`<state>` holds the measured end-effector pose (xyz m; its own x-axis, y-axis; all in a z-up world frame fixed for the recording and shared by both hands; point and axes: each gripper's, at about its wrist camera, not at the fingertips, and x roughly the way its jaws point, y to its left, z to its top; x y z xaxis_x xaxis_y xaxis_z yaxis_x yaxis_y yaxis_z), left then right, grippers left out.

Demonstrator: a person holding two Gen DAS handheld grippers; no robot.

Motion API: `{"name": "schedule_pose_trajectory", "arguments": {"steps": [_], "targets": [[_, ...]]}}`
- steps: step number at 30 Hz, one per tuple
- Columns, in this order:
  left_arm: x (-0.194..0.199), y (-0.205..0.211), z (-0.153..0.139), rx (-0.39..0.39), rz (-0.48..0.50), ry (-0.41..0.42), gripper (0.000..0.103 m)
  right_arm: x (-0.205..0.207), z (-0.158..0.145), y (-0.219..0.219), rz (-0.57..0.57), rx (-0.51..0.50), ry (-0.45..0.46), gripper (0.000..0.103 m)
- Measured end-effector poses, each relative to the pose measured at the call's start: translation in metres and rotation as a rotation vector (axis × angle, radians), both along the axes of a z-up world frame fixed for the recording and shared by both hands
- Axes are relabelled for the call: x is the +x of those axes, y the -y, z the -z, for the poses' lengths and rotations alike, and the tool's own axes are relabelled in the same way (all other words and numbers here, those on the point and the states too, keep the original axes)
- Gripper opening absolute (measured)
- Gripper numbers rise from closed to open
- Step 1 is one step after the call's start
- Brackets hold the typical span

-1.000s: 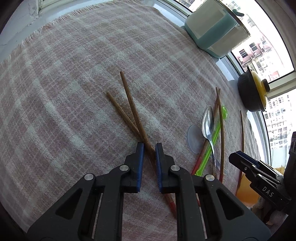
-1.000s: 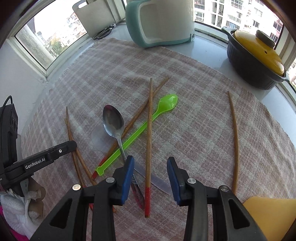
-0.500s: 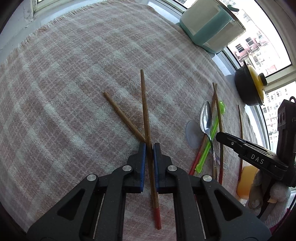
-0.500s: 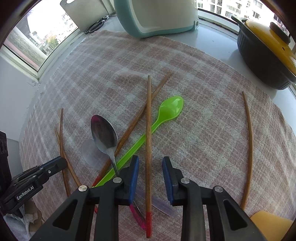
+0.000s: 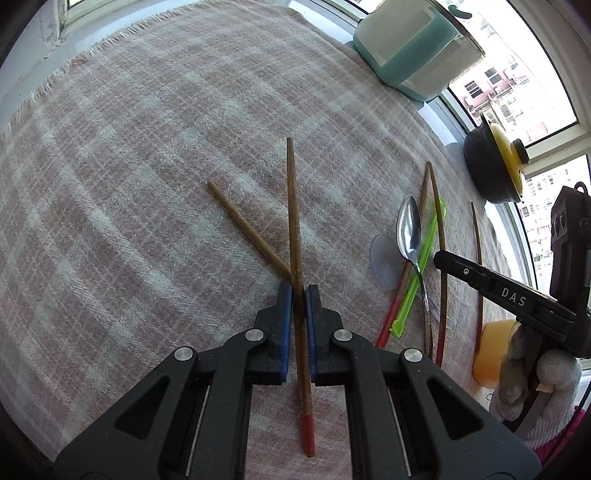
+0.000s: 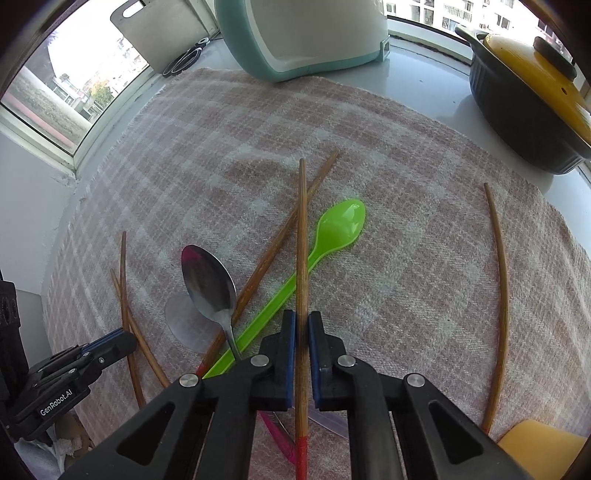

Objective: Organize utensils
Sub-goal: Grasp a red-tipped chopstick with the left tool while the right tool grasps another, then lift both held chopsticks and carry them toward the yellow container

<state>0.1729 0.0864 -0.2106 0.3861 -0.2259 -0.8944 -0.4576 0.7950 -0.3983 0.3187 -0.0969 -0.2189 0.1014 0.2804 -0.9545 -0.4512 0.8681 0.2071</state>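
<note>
In the left wrist view my left gripper (image 5: 298,291) is shut on a red-tipped wooden chopstick (image 5: 292,206), which crosses over a second chopstick (image 5: 243,225) lying on the plaid cloth (image 5: 140,147). In the right wrist view my right gripper (image 6: 302,325) has its jaws closing, and the pads press on another red-tipped chopstick (image 6: 302,236). Under that chopstick lie a green plastic spoon (image 6: 341,225), a metal spoon (image 6: 207,280), a clear spoon (image 6: 181,321) and a slanted chopstick (image 6: 280,240). The left gripper (image 6: 110,343) shows at the lower left.
A bent chopstick (image 6: 498,295) lies alone at the right. A teal appliance (image 6: 303,37), a black pot with a yellow lid (image 6: 528,103) and a cutting board (image 6: 162,33) stand on the sill behind the cloth. A yellow object (image 6: 539,443) sits at the near right corner.
The right gripper's jaws closed onto the red-tipped chopstick as it came down. In the left gripper, the held chopstick swung from slanted to straight ahead, off the other one.
</note>
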Motion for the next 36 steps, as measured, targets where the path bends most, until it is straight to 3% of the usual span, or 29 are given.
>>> {"name": "schedule_pose_trajectory", "arguments": {"steps": [17, 27, 36], "targets": [[-0.011, 0.006, -0.027, 0.019, 0.082, 0.063, 0.004, -0.051, -0.041, 0.034, 0.072, 0.075, 0.088, 0.004], [-0.006, 0.034, -0.066, 0.066, 0.19, 0.16, 0.004, -0.087, -0.081, 0.061, 0.131, 0.134, 0.165, 0.004], [0.001, 0.072, -0.106, 0.05, 0.304, 0.261, 0.004, -0.116, -0.118, 0.101, 0.214, 0.169, 0.248, 0.004]]}}
